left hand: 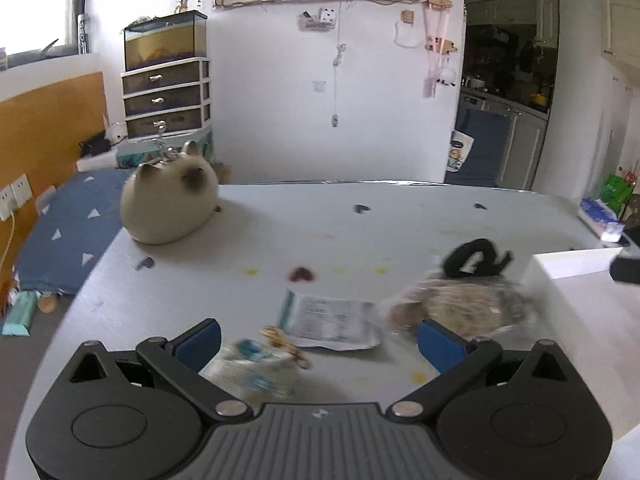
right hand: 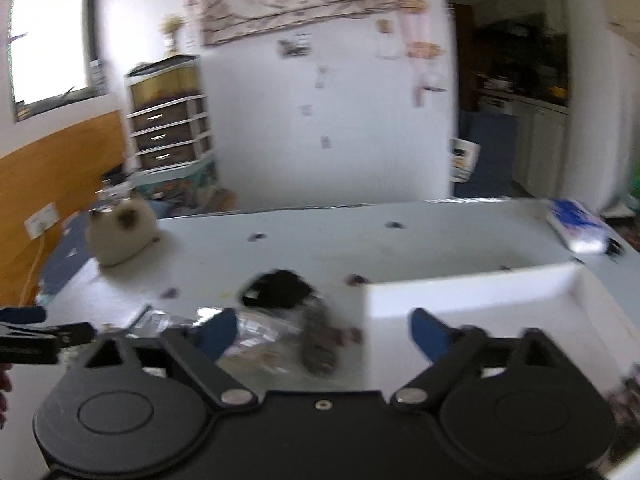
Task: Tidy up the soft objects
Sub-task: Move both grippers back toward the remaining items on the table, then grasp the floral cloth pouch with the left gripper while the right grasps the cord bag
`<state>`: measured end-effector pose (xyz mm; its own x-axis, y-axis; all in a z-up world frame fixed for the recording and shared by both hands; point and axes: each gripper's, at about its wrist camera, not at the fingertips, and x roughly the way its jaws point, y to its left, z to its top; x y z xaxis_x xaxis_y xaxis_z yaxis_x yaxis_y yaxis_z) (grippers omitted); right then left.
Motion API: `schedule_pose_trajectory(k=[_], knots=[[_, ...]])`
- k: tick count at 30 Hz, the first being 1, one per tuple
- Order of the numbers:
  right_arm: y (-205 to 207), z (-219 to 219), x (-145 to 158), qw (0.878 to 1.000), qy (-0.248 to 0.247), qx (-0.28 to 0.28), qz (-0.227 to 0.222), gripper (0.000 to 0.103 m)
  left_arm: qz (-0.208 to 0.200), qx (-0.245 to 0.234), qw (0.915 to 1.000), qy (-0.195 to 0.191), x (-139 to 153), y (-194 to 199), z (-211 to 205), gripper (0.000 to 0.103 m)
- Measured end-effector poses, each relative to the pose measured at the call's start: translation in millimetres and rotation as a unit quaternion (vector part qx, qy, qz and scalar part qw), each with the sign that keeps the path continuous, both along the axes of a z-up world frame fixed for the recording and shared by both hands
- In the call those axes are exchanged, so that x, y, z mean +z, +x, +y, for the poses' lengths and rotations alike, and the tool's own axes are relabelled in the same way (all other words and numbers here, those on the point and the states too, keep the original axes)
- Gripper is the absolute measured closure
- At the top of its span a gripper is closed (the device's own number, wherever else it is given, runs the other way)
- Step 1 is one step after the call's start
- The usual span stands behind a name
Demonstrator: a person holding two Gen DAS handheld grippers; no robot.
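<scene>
The cream plush cat (left hand: pixel 170 204) with its dark face patches sits at the far left of the table (left hand: pixel 400 220), well apart from the white tray (left hand: pixel 560 268) at the right — the landmark for the rest. A small metal chain shows at the top of the cat's head.

Nearer the camera and left of the tray, a small blurred packet with blue print (left hand: pixel 256 372) lies between the fingers of the left gripper (left hand: pixel 318 342), whose jaws stand wide apart and grip nothing. Beyond it, still left of the tray, lies a flat white printed pouch (left hand: pixel 332 322); its writing is too small and blurred to read. Next comes a brownish furry toy in a clear wrapper (left hand: pixel 468 308), just beside the tray's left wall, with a black soft piece (left hand: pixel 476 260) behind it, also close to the tray.

In the right wrist view the right gripper (right hand: pixel 324 332) hangs spread wide and empty over the wrapped toy and the tray's near left corner — the tray wall stands between its fingers. Beyond the tray, at the table's far right edge, lies a blue and white pack (right hand: pixel 576 226); its label cannot be read.
</scene>
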<state>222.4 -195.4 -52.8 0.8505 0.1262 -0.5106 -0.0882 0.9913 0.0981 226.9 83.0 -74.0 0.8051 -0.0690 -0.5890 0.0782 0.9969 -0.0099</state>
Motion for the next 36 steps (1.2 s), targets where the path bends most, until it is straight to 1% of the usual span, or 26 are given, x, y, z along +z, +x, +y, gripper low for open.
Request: schedule_pose_trajectory(k=[1, 2, 3, 6, 7, 9, 13, 16, 18, 22, 25, 27, 29, 31, 34, 35, 36], knots=[[7.4, 7.4, 0.2, 1.000, -0.002, 0.010, 0.005, 0.028, -0.001, 0.001, 1.0000, 0.002, -2.0, 3.4, 6.1, 0.002], [16.8, 15.4, 0.2, 1.000, -0.006, 0.017, 0.011, 0.043, 0.000, 0.002, 1.0000, 0.001, -4.0, 6.3, 11.2, 0.002], [25.6, 22.5, 0.5, 0.999, -0.008, 0.026, 0.018, 0.058, 0.002, 0.003, 1.0000, 0.000, -6.5, 9.3, 16.6, 0.006], [55.2, 41.3, -4.7, 0.998, -0.012, 0.043, 0.046, 0.074, 0.014, 0.003, 0.9999, -0.002, -14.9, 16.7, 29.8, 0.011], [65.2, 46.5, -7.7, 0.997, -0.015, 0.046, 0.056, 0.076, 0.018, 0.003, 0.9998, -0.003, -18.1, 19.0, 33.9, 0.013], [83.7, 54.8, -15.8, 0.996, -0.014, 0.056, 0.072, 0.079, 0.029, 0.000, 0.9995, -0.007, -25.3, 23.7, 40.7, 0.015], [115.9, 69.0, -36.5, 0.992, -0.030, 0.068, 0.106, 0.082, 0.048, -0.014, 0.9987, -0.011, -37.8, 28.7, 44.3, 0.018], [129.4, 74.5, -52.6, 0.987, -0.040, 0.066, 0.137, 0.084, 0.058, -0.025, 0.9980, -0.011, -44.8, 29.1, 43.0, 0.018], [126.3, 72.1, -56.7, 0.988, -0.039, 0.051, 0.143, 0.084, 0.059, -0.035, 0.9977, -0.002, -47.4, 28.3, 40.8, 0.018], [108.4, 66.9, -59.2, 0.982, -0.016, 0.039, 0.187, 0.084, 0.058, -0.040, 0.9975, 0.004, -50.3, 28.7, 40.3, 0.018], [86.7, 64.0, -60.0, 0.974, 0.008, 0.050, 0.222, 0.084, 0.057, -0.035, 0.9978, -0.001, -51.7, 29.4, 42.6, 0.018], [73.0, 63.1, -58.1, 0.967, 0.030, 0.078, 0.242, 0.084, 0.055, -0.034, 0.9979, -0.003, -53.4, 29.0, 44.0, 0.018], [62.5, 64.1, -53.2, 0.964, 0.041, 0.099, 0.245, 0.085, 0.054, -0.035, 0.9979, -0.002, -55.2, 29.7, 45.8, 0.018], [59.2, 62.7, -46.5, 0.966, 0.044, 0.106, 0.230, 0.084, 0.053, -0.038, 0.9979, -0.001, -56.5, 31.1, 47.5, 0.018], [68.4, 56.8, -41.4, 0.972, 0.059, 0.094, 0.207, 0.075, 0.050, -0.042, 0.9979, -0.002, -56.3, 34.1, 49.2, 0.018], [73.6, 55.7, -41.4, 0.972, 0.068, 0.093, 0.202, 0.070, 0.049, -0.043, 0.9979, -0.006, -56.6, 35.7, 50.3, 0.018], [76.5, 55.7, -43.3, 0.972, 0.077, 0.094, 0.200, 0.068, 0.050, -0.044, 0.9977, -0.011, -57.5, 37.2, 51.6, 0.018]])
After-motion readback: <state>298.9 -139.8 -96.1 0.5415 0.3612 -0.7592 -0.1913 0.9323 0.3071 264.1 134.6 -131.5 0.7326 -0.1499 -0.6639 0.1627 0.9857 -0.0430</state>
